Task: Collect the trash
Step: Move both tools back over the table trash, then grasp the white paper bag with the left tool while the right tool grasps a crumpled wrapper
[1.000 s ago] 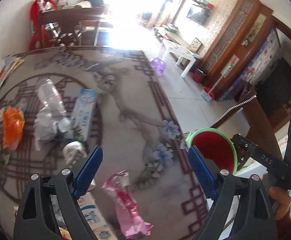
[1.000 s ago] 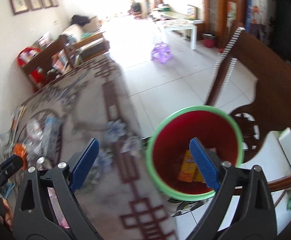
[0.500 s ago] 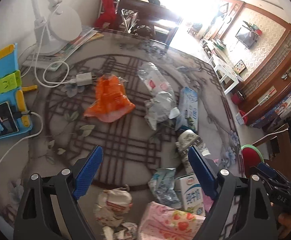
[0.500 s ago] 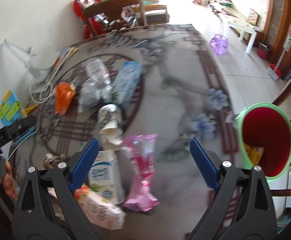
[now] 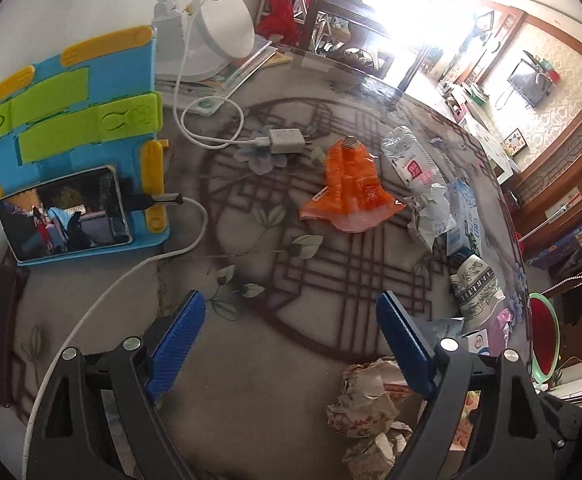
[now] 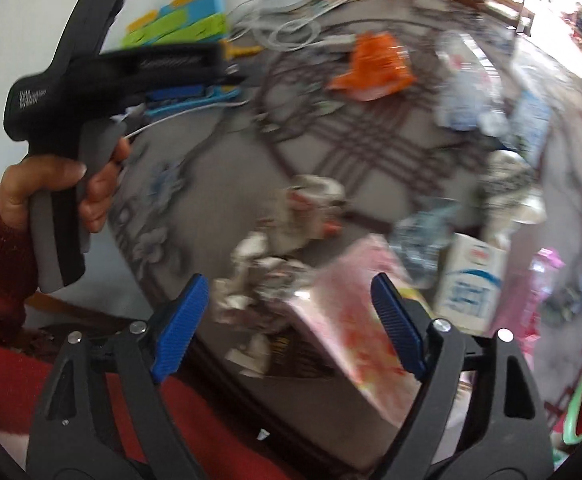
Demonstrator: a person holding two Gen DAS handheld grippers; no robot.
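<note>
Trash lies across the patterned table (image 5: 275,392): an orange wrapper (image 5: 351,192), a crushed clear bottle (image 5: 415,168), a blue-white carton (image 5: 465,220), a printed paper cup (image 5: 477,288) and crumpled paper (image 5: 367,404). The red bin with a green rim (image 5: 543,340) stands beyond the right table edge. My left gripper (image 5: 289,340) is open and empty above bare table. My right gripper (image 6: 291,328) is open and empty over a pink tissue pack (image 6: 347,320), beside crumpled paper (image 6: 259,276) and a white milk box (image 6: 471,284). The right wrist view is blurred.
A blue and green phone stand (image 5: 75,128) with a phone (image 5: 65,212), a white charger (image 5: 287,140) with cables, and a white lamp (image 5: 211,32) sit at the table's far left. The person's hand holds the left gripper (image 6: 195,76) in the right wrist view.
Both grippers have swung left, away from the red bin, over the table. The left now faces the phone stand side; the right has come over the tissue pack and crumpled paper.
</note>
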